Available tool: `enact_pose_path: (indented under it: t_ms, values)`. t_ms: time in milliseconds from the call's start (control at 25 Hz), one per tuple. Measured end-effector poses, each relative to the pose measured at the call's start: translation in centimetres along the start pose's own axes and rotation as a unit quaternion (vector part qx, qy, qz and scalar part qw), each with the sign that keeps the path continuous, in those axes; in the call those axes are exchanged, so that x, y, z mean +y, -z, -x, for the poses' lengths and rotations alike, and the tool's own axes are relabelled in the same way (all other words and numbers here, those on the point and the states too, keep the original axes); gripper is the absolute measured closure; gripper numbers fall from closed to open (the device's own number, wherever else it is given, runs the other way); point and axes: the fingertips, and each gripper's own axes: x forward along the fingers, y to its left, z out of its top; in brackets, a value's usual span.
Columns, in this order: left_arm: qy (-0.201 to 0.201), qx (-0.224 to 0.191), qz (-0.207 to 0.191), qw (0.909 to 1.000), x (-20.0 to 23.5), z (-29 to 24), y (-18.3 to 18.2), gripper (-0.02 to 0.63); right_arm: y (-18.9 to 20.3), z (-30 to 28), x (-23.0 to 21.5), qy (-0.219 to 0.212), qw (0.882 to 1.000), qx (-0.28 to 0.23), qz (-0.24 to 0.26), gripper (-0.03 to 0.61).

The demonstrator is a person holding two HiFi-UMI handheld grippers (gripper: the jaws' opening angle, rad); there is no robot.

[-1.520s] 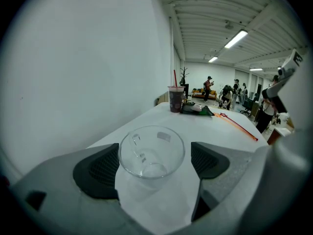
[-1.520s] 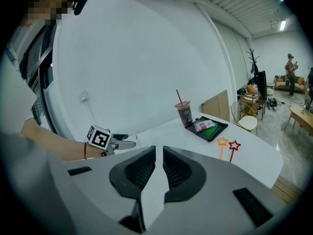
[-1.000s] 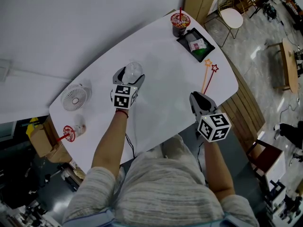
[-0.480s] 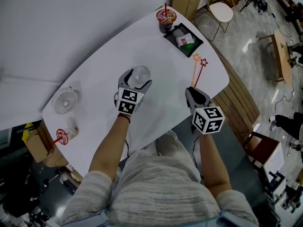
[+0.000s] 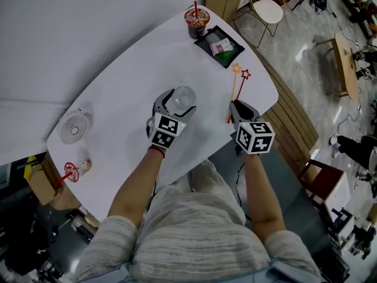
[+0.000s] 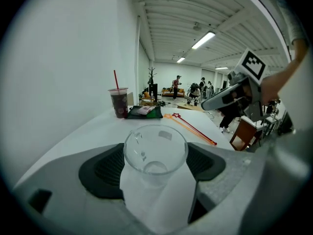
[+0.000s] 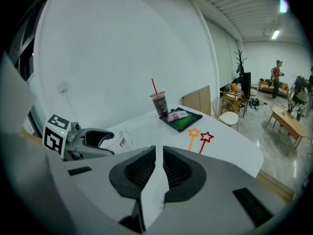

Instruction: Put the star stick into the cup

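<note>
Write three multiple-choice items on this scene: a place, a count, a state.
1. The star sticks lie: A in a drawer; B on the table ahead of the right gripper; C on a plate.
2. Star sticks in view: A one; B four; C two.
3. The left gripper is: A closed on the clear cup; B empty; C holding a stick.
Answers: B, both lie flat on the white top; C, one orange, one red; A, its jaws press the cup's sides.
</note>
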Motion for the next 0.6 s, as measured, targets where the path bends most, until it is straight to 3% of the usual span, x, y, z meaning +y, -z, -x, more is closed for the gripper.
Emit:
enact_pose_path:
  t_ms: [600]
  values:
    - [0.018, -0.014, -0.006, 0.9997, -0.7, 0.0, -0.3, 0.217, 1.2, -3.7, -4.0, 0.050, 0.997, 0.057, 0.016, 0.566]
